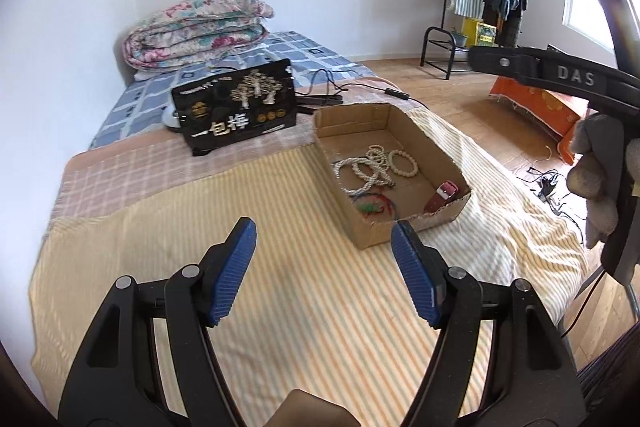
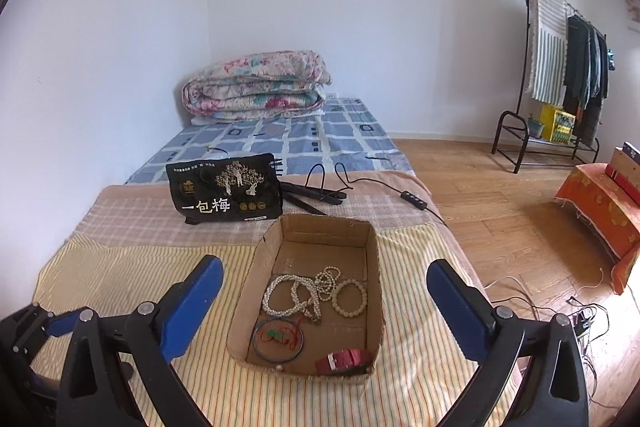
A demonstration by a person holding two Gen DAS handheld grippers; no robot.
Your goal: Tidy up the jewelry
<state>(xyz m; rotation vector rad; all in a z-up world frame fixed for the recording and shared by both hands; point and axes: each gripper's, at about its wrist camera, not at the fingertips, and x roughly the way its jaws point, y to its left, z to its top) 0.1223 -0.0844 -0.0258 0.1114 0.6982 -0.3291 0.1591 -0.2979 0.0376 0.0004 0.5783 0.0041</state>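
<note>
In the left wrist view, the left hand-held gripper (image 1: pixel 324 233) is hanging open and empty over the striped bed (image 1: pixel 280 307), with the cardboard box (image 1: pixel 404 227) near the bed's right edge. In the right wrist view, the right hand-held gripper (image 2: pixel 324 277) is gaping wide, empty, framing the box (image 2: pixel 240 307). The bead bracelets (image 2: pixel 296 295) inside are probably light, limp and slippery; pinching across one strand looks best.

Soft daylight filled both views, entering from the window (image 1: pixel 586 11) at the left-wrist view's right edge, where it glared white. Sunlit stripes fell across the yellow bedspread (image 1: pixel 500 187). Fisheye bending curved the walls, black vignette ringed the corners, and focus stayed mostly sharp
</note>
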